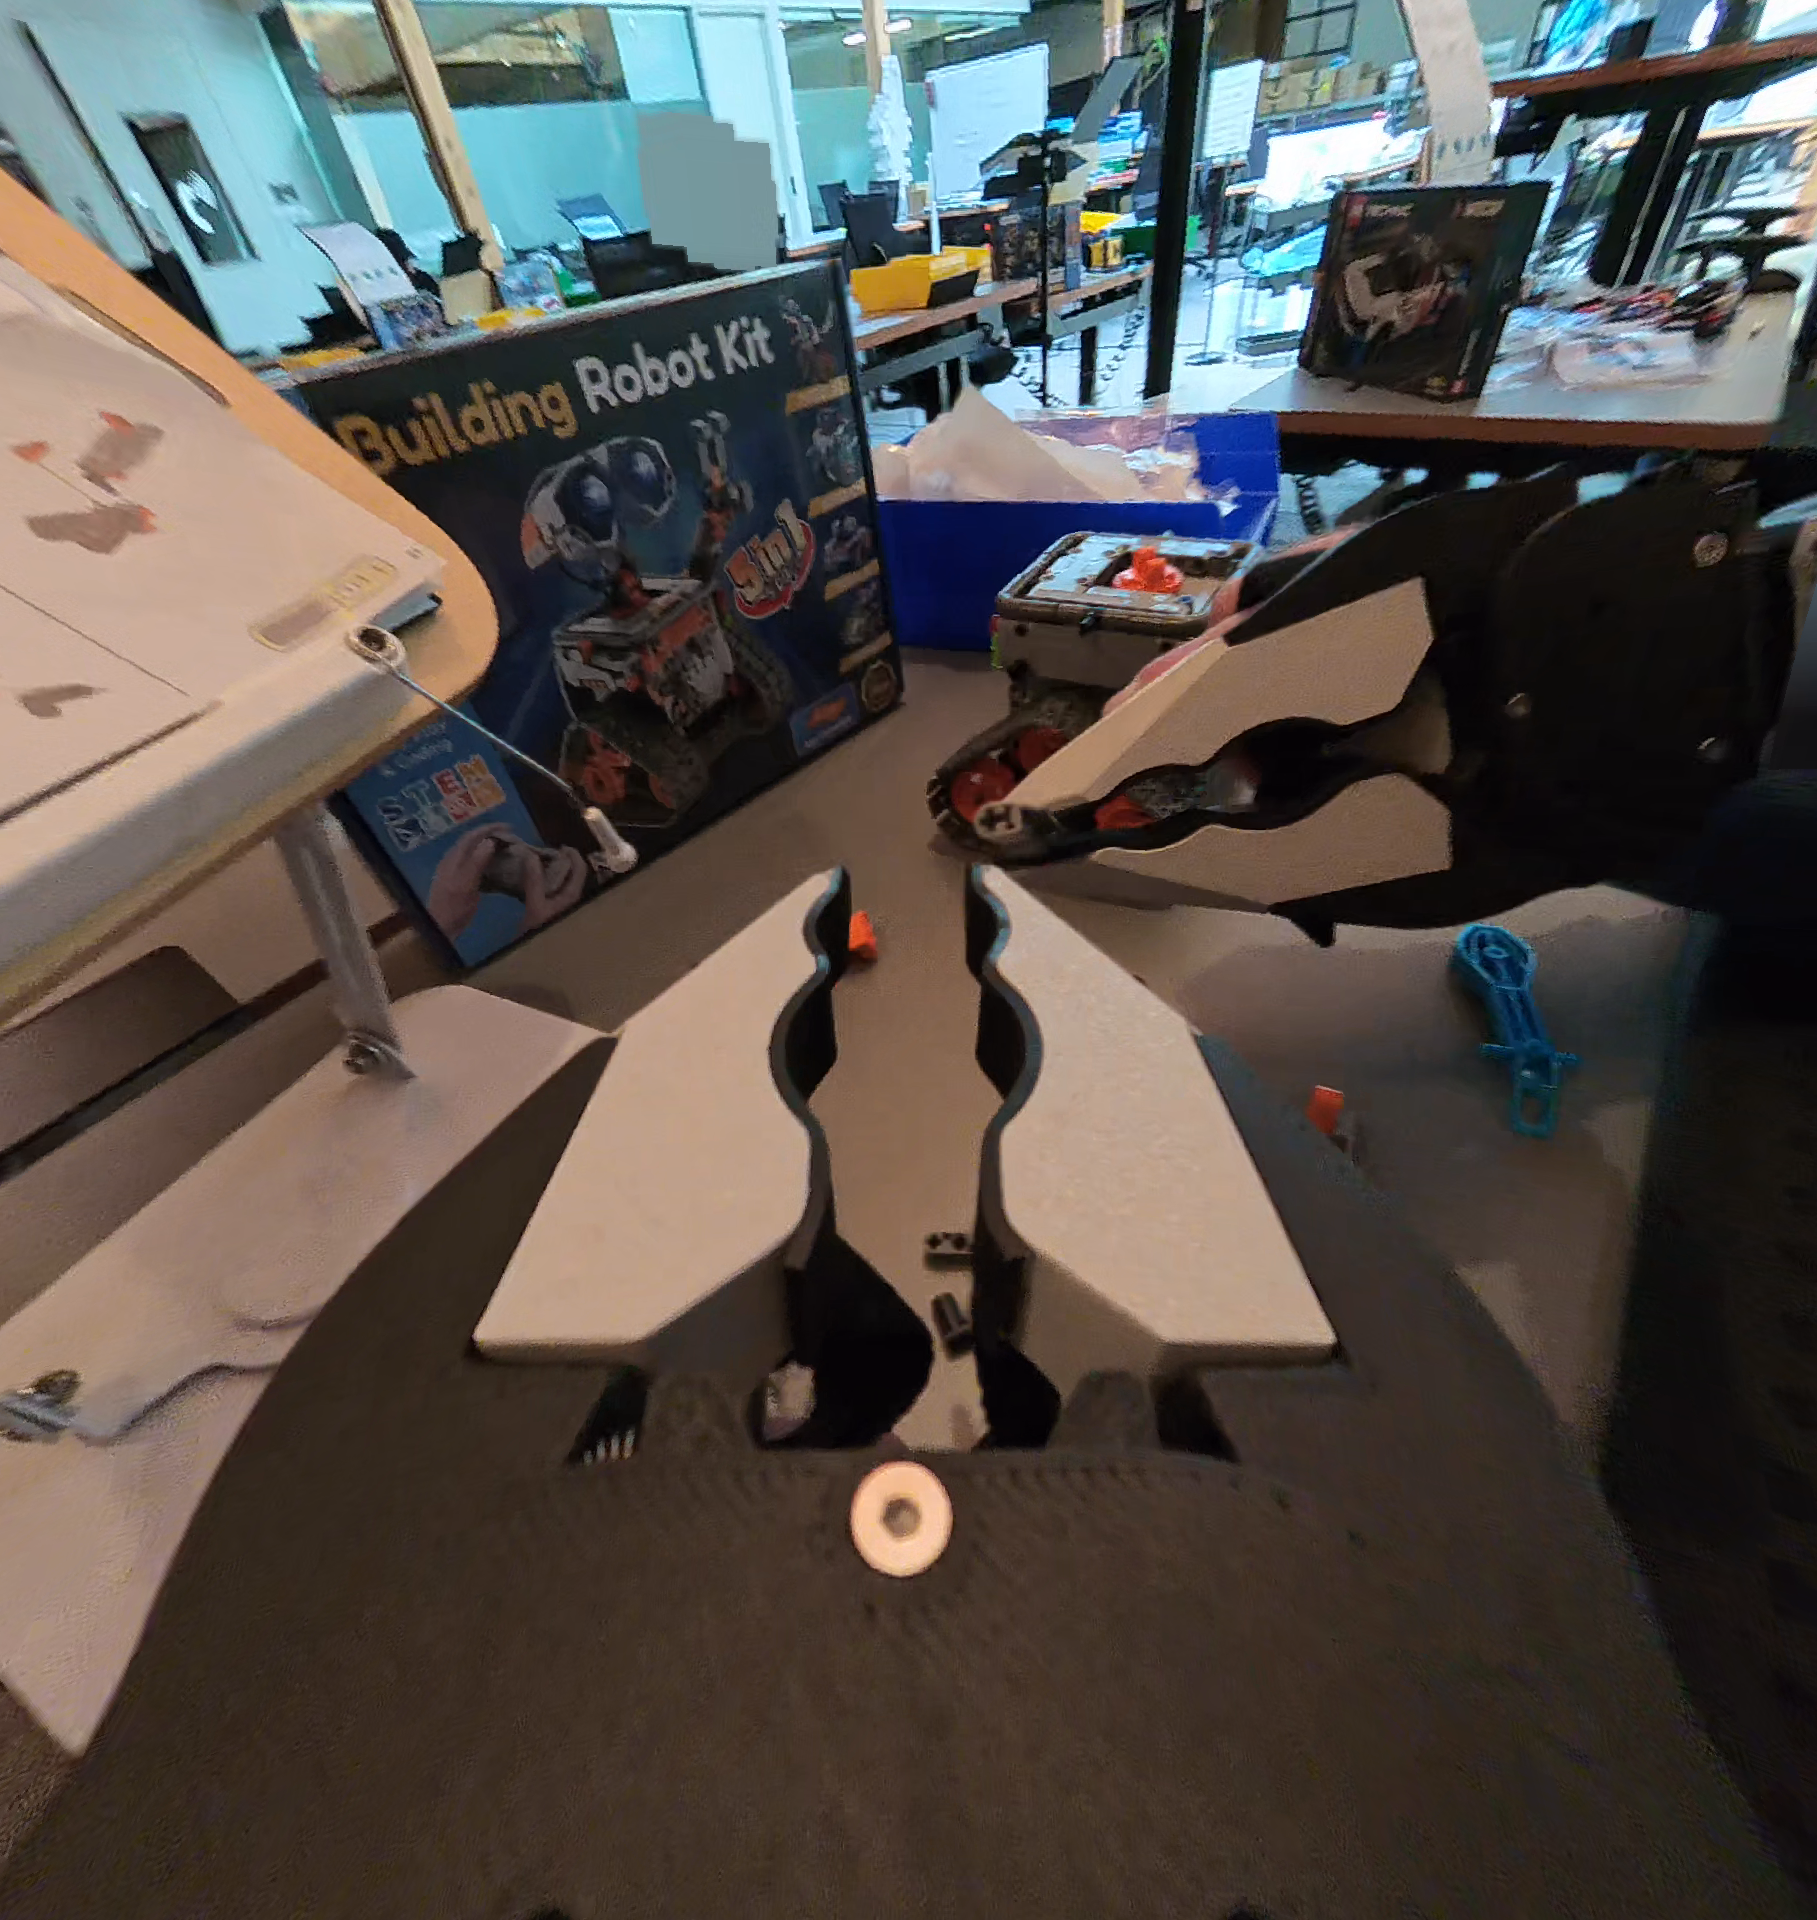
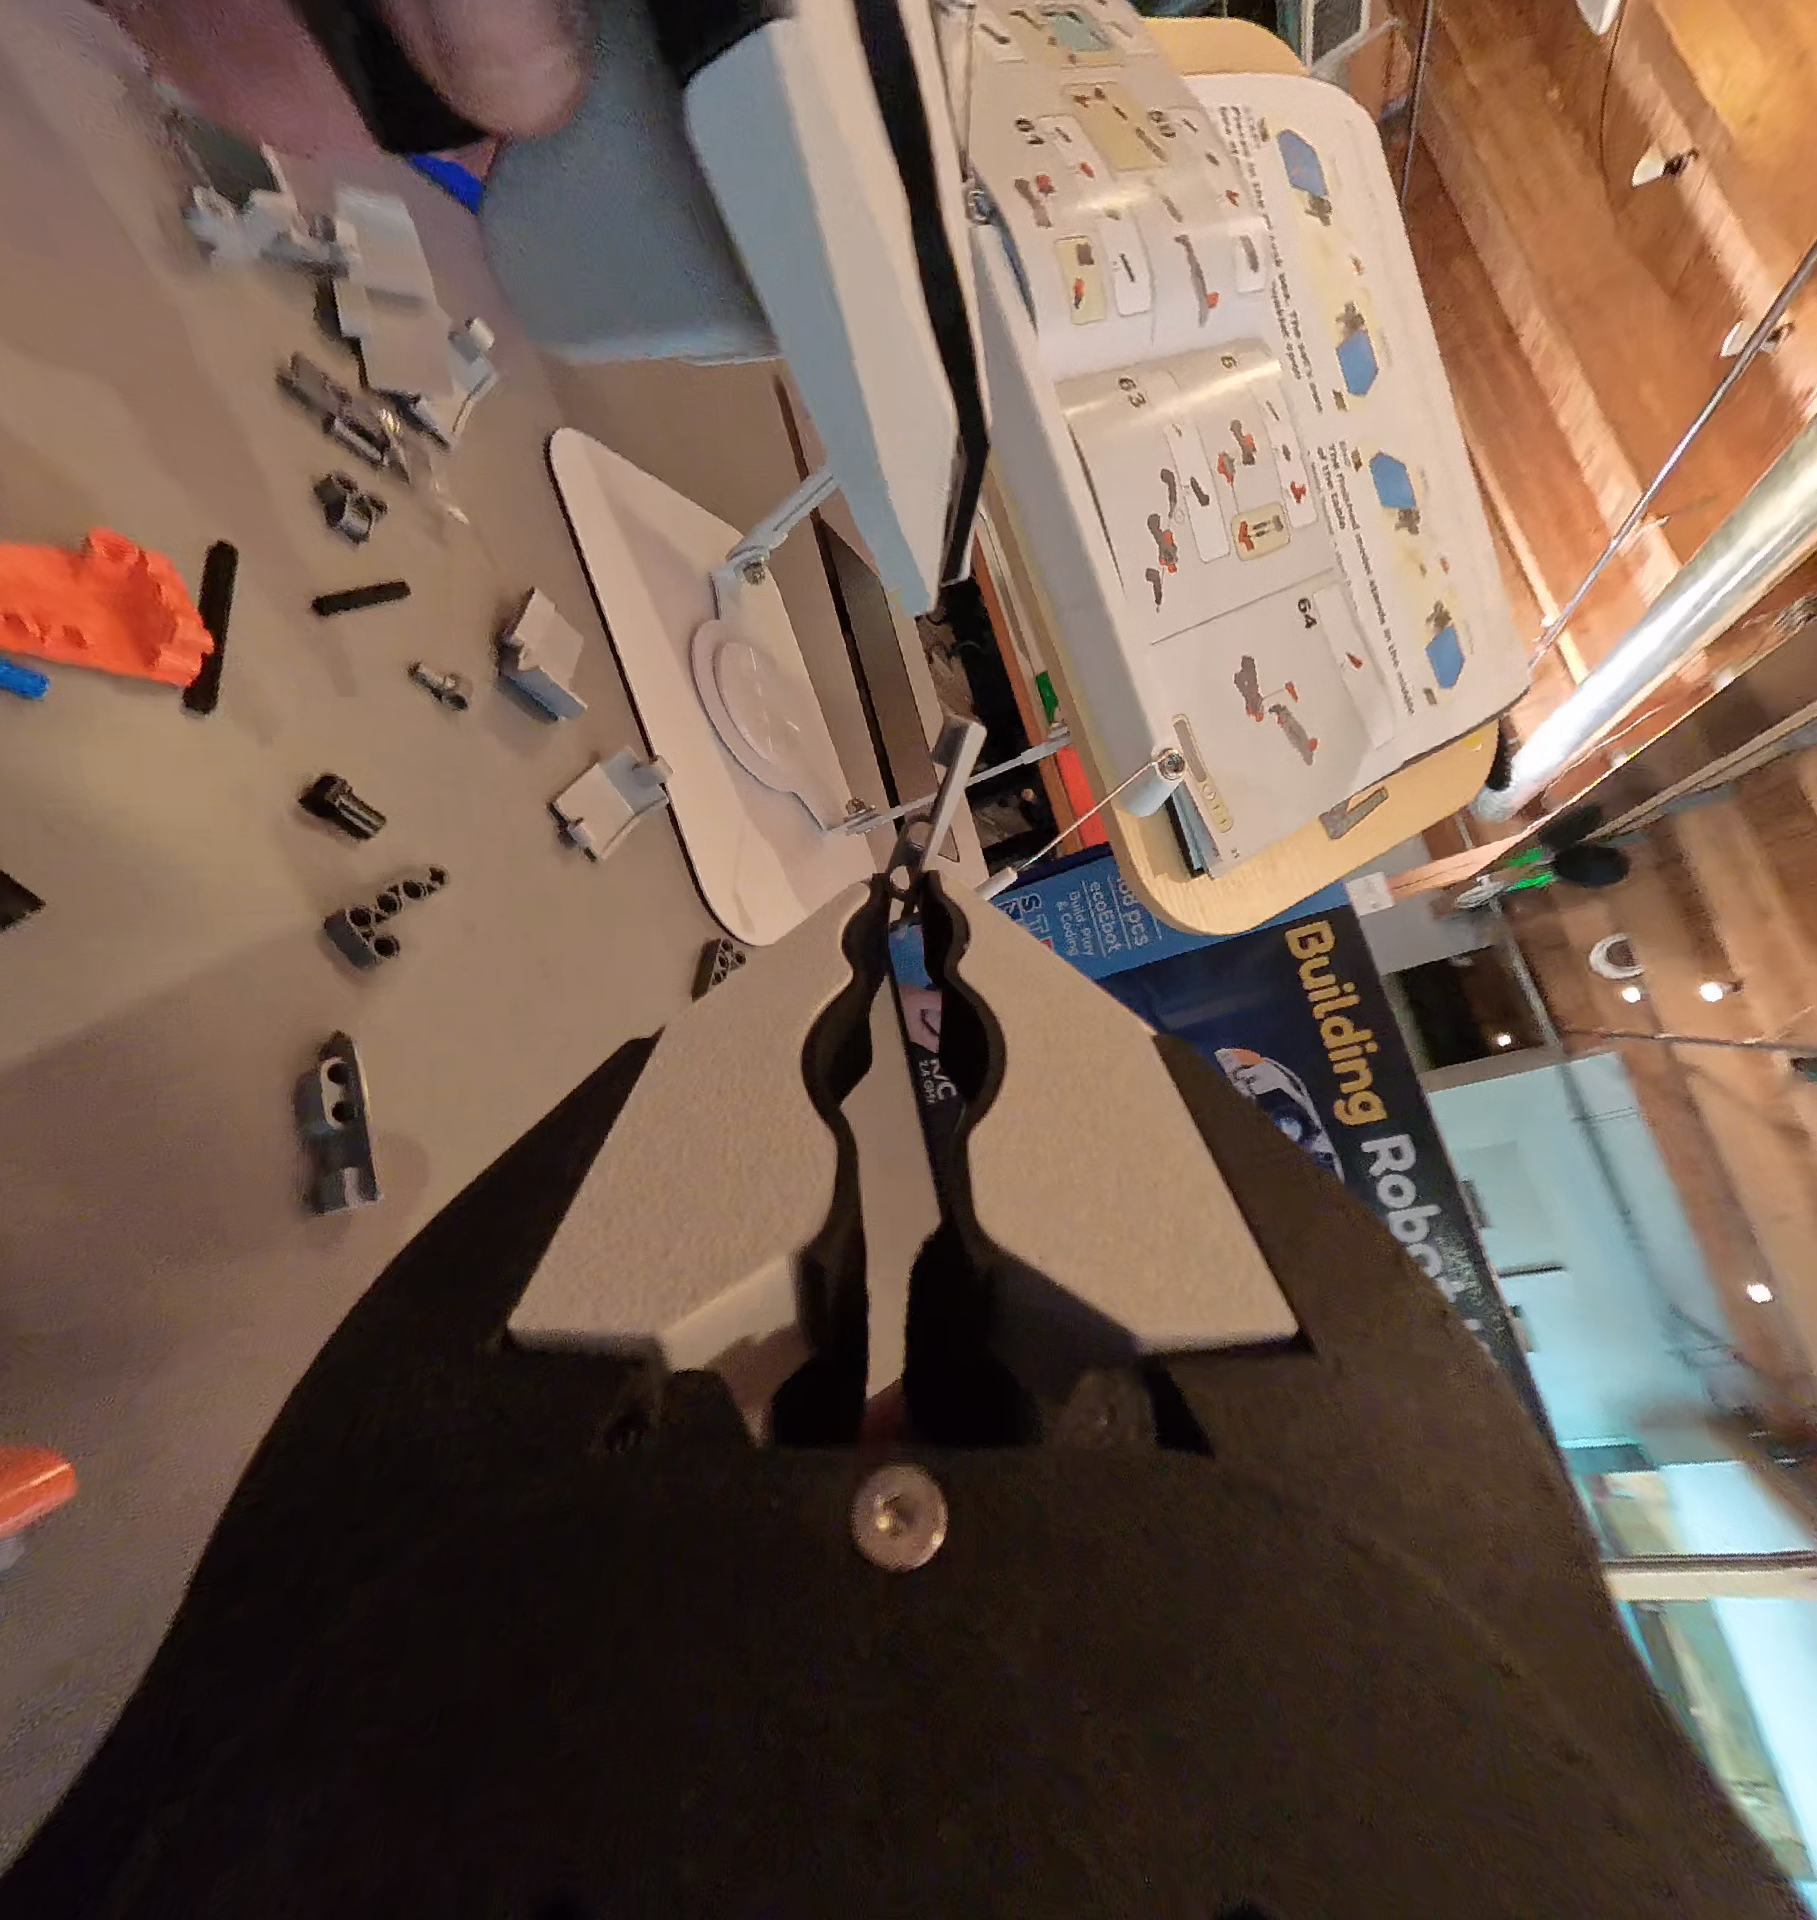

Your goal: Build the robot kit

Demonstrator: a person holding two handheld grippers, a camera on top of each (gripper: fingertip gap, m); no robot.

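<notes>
- Spreading under everything, the grey desk point(image 1: 987, 748) carries loose building parts scattered well apart in the right wrist view.
- Leaning upright at the back stands a dark blue kit box point(image 1: 613, 582) with a tracked robot pictured on its front and large yellow and white lettering, which I leave unread.
- Beside it, a wooden book stand point(image 2: 1299, 873) on a white base holds an open instruction booklet point(image 2: 1247, 436) with numbered steps and small diagrams.
- A blue bin point(image 1: 1080, 540) with clear bags inside sits behind a half-built tracked model point(image 1: 1091, 644), grey with red wheels and a red piece on top.
- The left tool point(image 1: 904, 904) hangs low over the desk, its fingers apart and holding nothing; a small orange piece point(image 1: 860, 932) lies just beside its left fingertip.
- The right tool point(image 2: 909, 883), turned on its side, is clamped on a thin light-grey axle piece point(image 2: 940, 800), which sticks out past the fingertips, just in front of the tracked model.
- An orange shell piece point(image 2: 83, 613) and a light-blue tool-shaped part point(image 1: 1506, 1018) lie on the desk.
- Tiny black pins point(image 1: 951, 1283) rest between the left tool's fingers.
</notes>
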